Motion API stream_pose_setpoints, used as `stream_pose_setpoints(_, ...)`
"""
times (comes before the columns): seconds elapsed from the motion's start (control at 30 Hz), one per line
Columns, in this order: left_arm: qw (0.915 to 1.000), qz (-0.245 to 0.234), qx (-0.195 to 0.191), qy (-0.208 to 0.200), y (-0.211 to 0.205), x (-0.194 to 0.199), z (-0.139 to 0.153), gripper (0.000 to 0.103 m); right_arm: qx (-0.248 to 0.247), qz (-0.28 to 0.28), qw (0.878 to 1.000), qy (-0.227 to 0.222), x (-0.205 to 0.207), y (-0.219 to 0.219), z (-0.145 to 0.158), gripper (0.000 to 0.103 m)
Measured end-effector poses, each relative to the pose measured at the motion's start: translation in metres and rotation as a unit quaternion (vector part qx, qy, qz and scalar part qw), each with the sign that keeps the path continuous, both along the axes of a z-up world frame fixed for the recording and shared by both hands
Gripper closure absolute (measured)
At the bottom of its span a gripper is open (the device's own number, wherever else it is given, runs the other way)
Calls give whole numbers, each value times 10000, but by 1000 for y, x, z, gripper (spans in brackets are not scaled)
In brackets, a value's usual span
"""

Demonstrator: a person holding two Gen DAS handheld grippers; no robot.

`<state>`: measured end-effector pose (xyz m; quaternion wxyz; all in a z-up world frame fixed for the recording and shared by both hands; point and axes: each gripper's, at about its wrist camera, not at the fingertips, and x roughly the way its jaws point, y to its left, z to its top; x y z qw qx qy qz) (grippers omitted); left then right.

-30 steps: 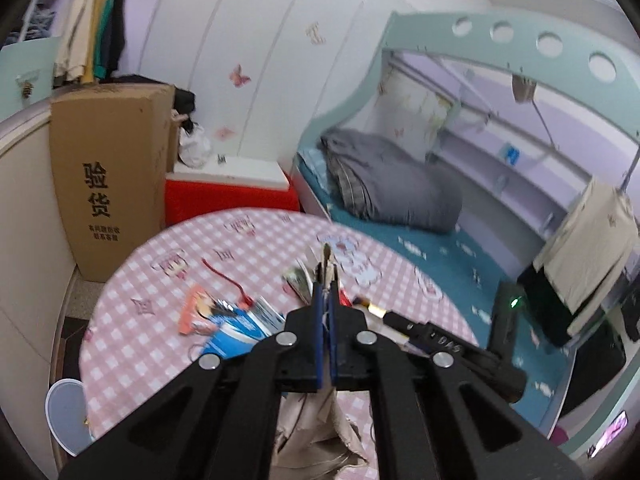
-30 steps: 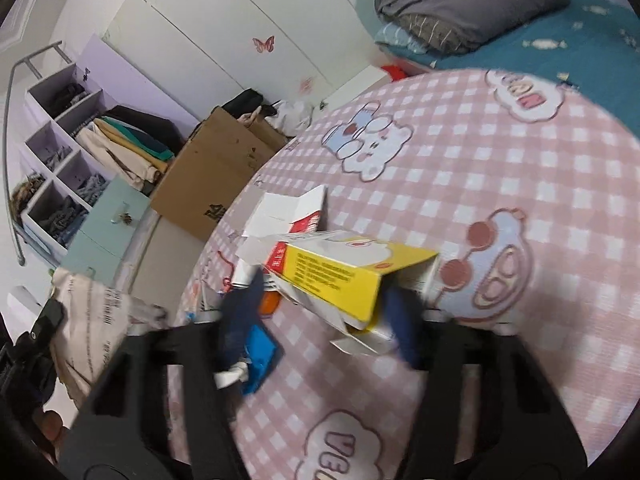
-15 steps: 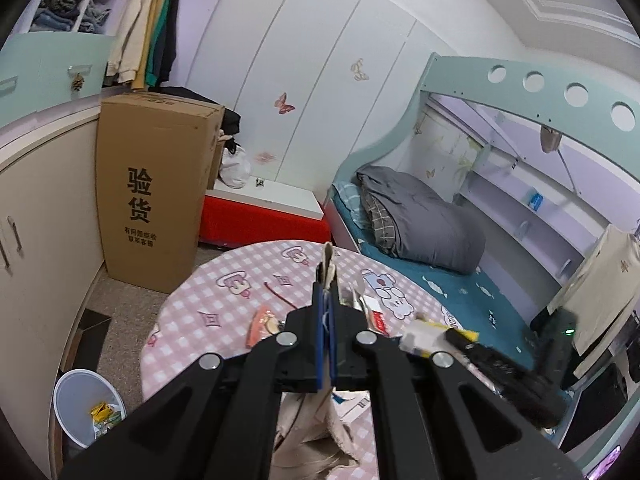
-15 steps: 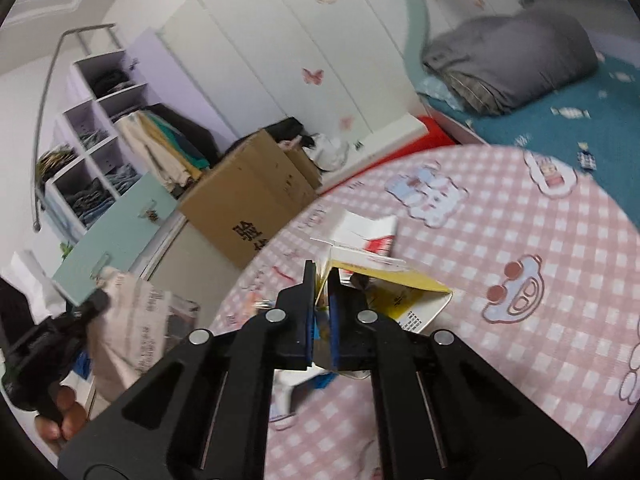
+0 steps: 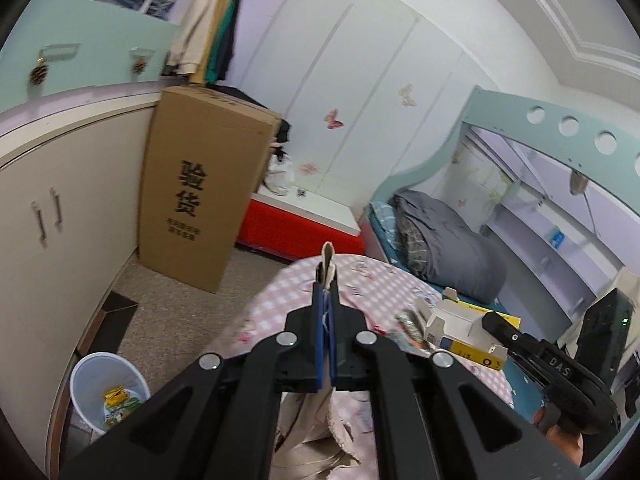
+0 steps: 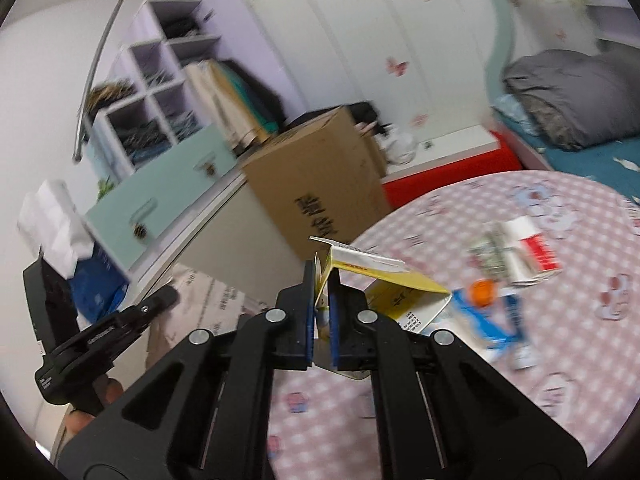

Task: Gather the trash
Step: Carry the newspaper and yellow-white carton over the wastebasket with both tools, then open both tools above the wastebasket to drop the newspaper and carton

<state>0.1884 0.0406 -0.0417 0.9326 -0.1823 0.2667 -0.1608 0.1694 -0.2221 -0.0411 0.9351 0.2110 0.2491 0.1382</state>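
Note:
My left gripper (image 5: pixel 326 285) is shut on a crumpled beige paper bag (image 5: pixel 316 436), whose top sticks out past the fingertips while the rest hangs below. My right gripper (image 6: pixel 321 277) is shut on a flap of an opened yellow and white carton (image 6: pixel 400 290), held above the pink checked table (image 6: pixel 540 360). The same carton (image 5: pixel 464 334) shows at the right of the left wrist view. On the table lie a blue wrapper with an orange spot (image 6: pixel 490 314) and a white and red pack (image 6: pixel 530 254). A white trash bin (image 5: pixel 105 384) with some wrappers inside stands on the floor, lower left.
A tall cardboard box (image 5: pixel 200 196) stands beside a cream cabinet (image 5: pixel 60 216). Behind the box is a red and white chest (image 5: pixel 304 220). A bed with a grey duvet (image 5: pixel 444 244) lies past the table. Brown floor (image 5: pixel 180 304) separates the table and the bin.
The right gripper has shut on the carton and lifted it off the table. Both grippers have swung left, so the cabinet, the floor and the bin come more into view.

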Motion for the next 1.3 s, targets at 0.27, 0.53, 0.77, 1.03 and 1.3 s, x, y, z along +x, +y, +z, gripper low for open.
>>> stream_pose_setpoints(0.27,9967,723,-61,375,93,12,-39,101,-320,1097,9929,334,44,133,-28,97)
stream_pose_setpoints(0.53,9852,1445,79,924,182,32,-102,101,-514,1759,9776,1037,87,254,-105,97)
stream_pose_setpoints(0.77,9694,1837,135,1623,236,61,-176,101,-817,2100,9611,1599,121,323,-173,97)
stream_pose_setpoints(1.03,9551,2032,358,2127,264,94,-234,96,-1016,2101,9505,2049,146,349,-232,97)
stream_pose_setpoints(1.3,9363,2220,418,2689,281,91,-278,52,-1135,2112,9425,2330,152,356,-262,97)
